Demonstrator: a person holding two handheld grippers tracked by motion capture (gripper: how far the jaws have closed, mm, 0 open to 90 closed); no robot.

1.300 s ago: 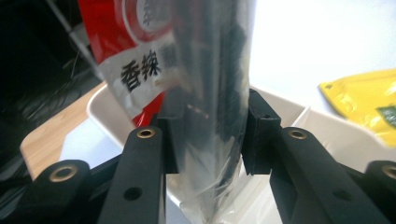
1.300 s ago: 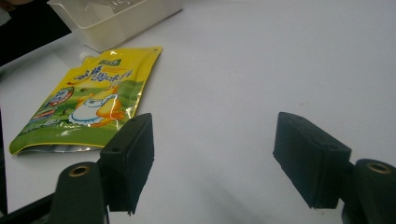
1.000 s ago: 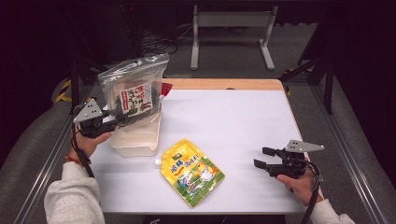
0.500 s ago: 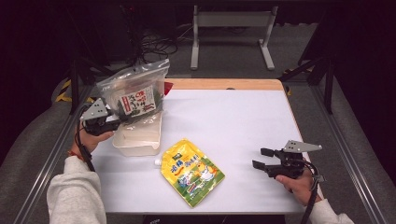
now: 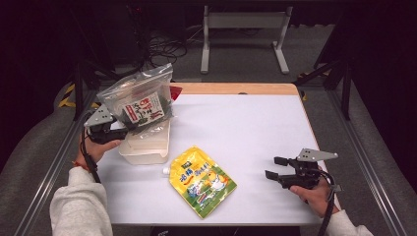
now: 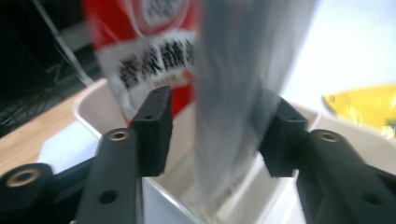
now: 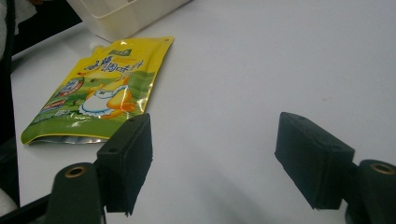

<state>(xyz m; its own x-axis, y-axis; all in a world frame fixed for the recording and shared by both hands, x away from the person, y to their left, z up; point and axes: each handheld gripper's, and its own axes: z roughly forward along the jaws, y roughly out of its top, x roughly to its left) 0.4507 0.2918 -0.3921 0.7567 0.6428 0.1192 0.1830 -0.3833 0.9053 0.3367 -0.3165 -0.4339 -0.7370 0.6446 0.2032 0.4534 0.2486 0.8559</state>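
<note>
Left gripper (image 5: pixel 129 129) at the table's (image 5: pixel 246 123) left edge had just been opening; its jaws stood apart with the clear bag (image 5: pixel 140 101) between them, one pad seemingly touching it. The bag stood upright in the white tub (image 5: pixel 145 147) near that edge. Right gripper (image 5: pixel 275 168) rested near the right front corner, released and empty. A yellow pouch (image 5: pixel 201 181) lay flat by the front edge.
</note>
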